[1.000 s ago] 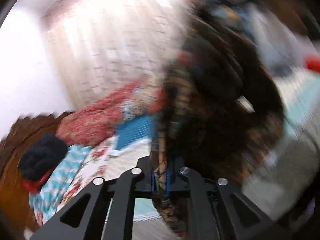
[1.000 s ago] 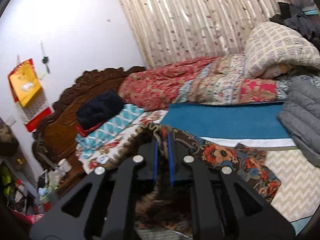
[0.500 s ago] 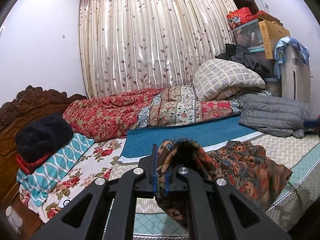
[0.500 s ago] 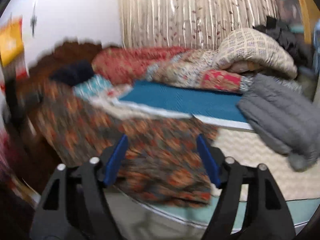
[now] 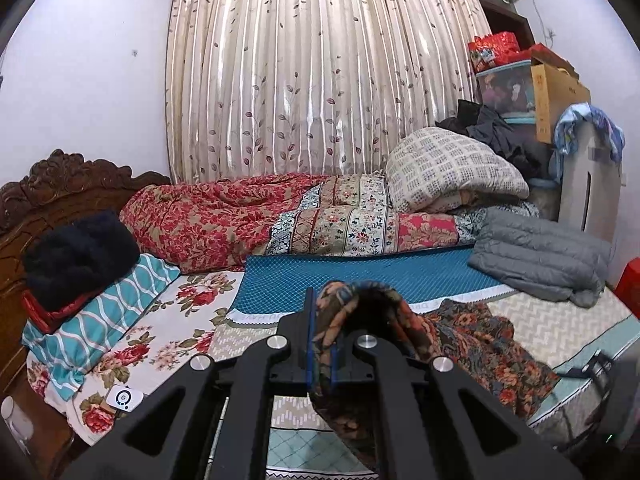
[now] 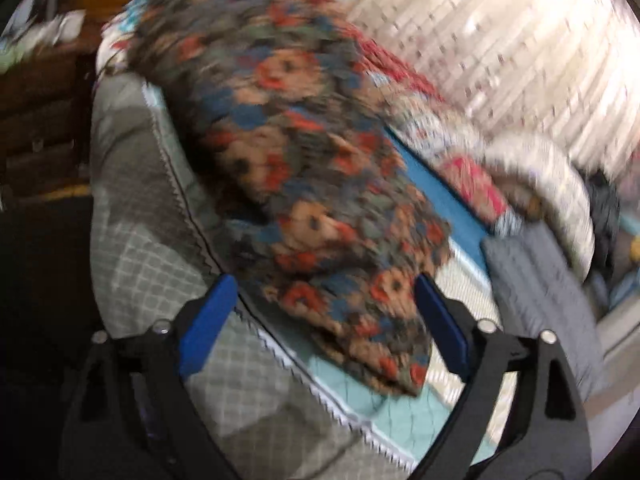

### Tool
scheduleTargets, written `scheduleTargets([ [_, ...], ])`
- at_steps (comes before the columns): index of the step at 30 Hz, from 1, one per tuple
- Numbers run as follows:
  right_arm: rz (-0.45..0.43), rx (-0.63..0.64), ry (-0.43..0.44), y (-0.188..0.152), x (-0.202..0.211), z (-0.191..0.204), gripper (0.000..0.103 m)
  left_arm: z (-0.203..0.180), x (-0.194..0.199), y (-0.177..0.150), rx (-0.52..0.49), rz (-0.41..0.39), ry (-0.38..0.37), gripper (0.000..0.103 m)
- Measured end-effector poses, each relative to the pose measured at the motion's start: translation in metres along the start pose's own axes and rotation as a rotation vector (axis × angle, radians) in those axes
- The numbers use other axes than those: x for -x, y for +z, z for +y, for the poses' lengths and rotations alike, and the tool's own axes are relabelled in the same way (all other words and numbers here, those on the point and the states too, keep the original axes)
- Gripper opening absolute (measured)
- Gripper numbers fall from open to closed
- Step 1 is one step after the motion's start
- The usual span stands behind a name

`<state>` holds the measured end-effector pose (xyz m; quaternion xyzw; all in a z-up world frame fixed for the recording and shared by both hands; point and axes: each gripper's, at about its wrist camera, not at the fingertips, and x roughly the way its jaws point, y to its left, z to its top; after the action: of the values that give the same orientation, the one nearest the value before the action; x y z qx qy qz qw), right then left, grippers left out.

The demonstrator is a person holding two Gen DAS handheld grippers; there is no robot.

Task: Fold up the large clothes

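The folding looks only begun. The left hand-held gripper (image 5: 320,354) has its fingers pressed together on a bunched edge of the floral garment (image 5: 472,344), at the lower centre of the left view. The rest of the cloth lies crumpled on the bed (image 5: 560,320) toward the lower right. The right hand-held gripper (image 6: 320,322) stands wide apart and holds nothing; the garment hangs above it, blurred. Spreading flat and every fold seem left to do.

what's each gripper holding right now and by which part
The left gripper pinches a bunched fold of the floral garment. The right gripper is open, holding nothing.
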<state>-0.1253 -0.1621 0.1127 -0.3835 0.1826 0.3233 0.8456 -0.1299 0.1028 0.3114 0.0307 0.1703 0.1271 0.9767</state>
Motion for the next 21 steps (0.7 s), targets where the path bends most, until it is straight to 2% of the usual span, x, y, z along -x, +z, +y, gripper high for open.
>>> scheduleTargets([
  [2,-0.045,0.098,-0.071,0.002,-0.004,0.020,0.092,0.000,0.001,0.006,-0.001,-0.007,0.000,0.007],
  [4,-0.050,0.162,-0.158,0.002,-0.015,0.033,0.092,-0.001,0.002,0.010,-0.010,-0.018,-0.001,0.007],
  [6,-0.026,0.143,-0.184,0.002,-0.031,0.034,0.092,-0.002,0.003,0.014,-0.016,-0.025,-0.001,0.007],
  [7,-0.016,0.124,-0.179,0.003,-0.035,0.032,0.086,-0.002,0.003,0.016,-0.017,-0.025,0.001,0.007],
  [9,-0.004,0.104,-0.133,0.009,-0.034,0.025,0.040,-0.001,0.003,0.020,-0.012,-0.025,0.003,0.007],
  [10,-0.001,0.082,-0.102,0.012,-0.031,0.018,0.006,0.000,0.004,0.022,-0.011,-0.025,0.009,0.007],
  [11,-0.004,0.035,-0.068,0.019,-0.024,0.005,0.002,0.002,0.005,0.024,-0.008,-0.029,0.010,0.007],
  [13,-0.047,-0.060,-0.051,0.029,-0.002,-0.024,0.002,0.006,0.009,0.028,-0.007,-0.041,0.021,0.007],
  [18,-0.233,-0.330,-0.130,0.068,0.086,-0.142,0.002,0.028,0.032,0.057,0.031,-0.114,0.040,0.007],
  [21,-0.375,-0.424,-0.221,0.098,0.143,-0.204,0.002,0.036,0.056,0.086,0.041,-0.199,0.026,0.007],
])
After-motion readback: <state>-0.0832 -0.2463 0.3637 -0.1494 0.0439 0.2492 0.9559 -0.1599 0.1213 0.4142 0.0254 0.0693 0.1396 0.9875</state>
